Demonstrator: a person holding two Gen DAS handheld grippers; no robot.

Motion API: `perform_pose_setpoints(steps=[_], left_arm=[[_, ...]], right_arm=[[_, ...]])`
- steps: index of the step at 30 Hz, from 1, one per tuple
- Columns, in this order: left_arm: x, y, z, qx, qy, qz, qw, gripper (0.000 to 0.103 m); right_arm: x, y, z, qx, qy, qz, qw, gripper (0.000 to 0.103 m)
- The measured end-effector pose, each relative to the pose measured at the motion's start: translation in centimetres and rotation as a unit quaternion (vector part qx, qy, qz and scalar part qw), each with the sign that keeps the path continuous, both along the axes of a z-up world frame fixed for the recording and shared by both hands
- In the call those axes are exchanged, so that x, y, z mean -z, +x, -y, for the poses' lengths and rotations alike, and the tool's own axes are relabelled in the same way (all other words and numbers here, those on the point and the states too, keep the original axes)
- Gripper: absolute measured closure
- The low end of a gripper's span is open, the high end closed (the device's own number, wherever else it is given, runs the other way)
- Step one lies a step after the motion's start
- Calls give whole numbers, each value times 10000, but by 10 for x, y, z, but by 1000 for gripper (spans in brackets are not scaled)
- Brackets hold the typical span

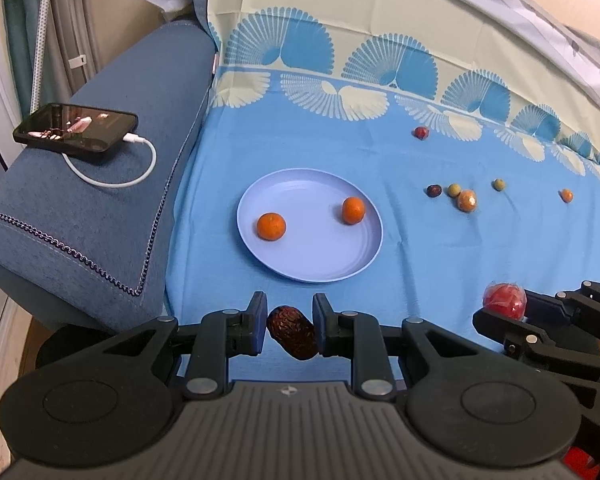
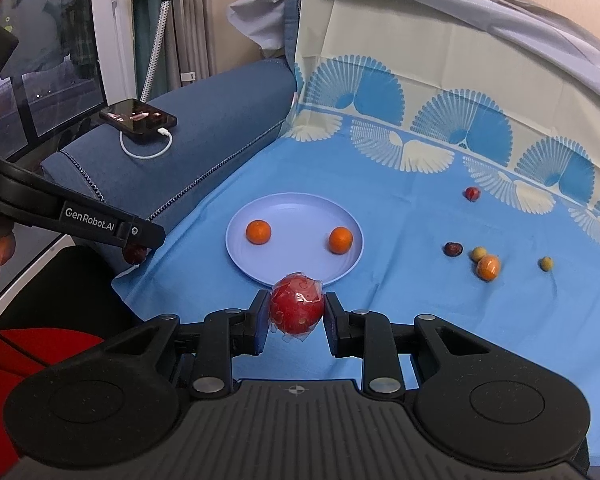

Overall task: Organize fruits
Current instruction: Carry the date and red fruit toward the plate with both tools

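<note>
Two oranges sit apart on plate (image 1: 364, 264); left gripper (image 1: 290, 326) pinches date (image 1: 292, 332), right gripper (image 2: 296, 312) seemingly clamps wrapped apple (image 2: 296, 308)

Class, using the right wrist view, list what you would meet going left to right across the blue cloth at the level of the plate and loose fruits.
Plate → dark red fruit → small greenish fruit → wrapped orange fruit → second greenish fruit.

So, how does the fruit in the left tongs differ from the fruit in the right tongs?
The date is dark brown and wrinkled; the red fruit is bright, smooth and wrapped in clear film. The date is oblong and smaller; the red fruit is round and bigger. Both are gripped between tongs near the plate.
</note>
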State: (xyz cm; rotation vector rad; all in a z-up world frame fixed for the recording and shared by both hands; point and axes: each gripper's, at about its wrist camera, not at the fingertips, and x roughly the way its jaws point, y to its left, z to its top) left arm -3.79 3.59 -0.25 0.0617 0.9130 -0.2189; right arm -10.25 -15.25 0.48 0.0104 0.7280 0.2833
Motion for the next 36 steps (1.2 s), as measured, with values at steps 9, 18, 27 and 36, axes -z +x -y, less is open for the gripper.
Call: perform_pose_setpoints(steps=[9, 18, 27, 36], left_arm=[[9, 9, 1, 21, 107, -119, 9999, 77], [24, 30, 2, 22, 147, -360, 9992, 77], [35, 85, 10, -30, 32, -393, 9992, 77], [69, 140, 26, 101, 75, -758, 9970, 77]], right_arm=[[10, 9, 0, -11, 47, -167, 9998, 73], [23, 30, -4, -33, -19, -396, 9992, 73], [35, 72, -18, -194, -113, -440, 9988, 73], [69, 131, -27, -175, -114, -684, 9974, 73]])
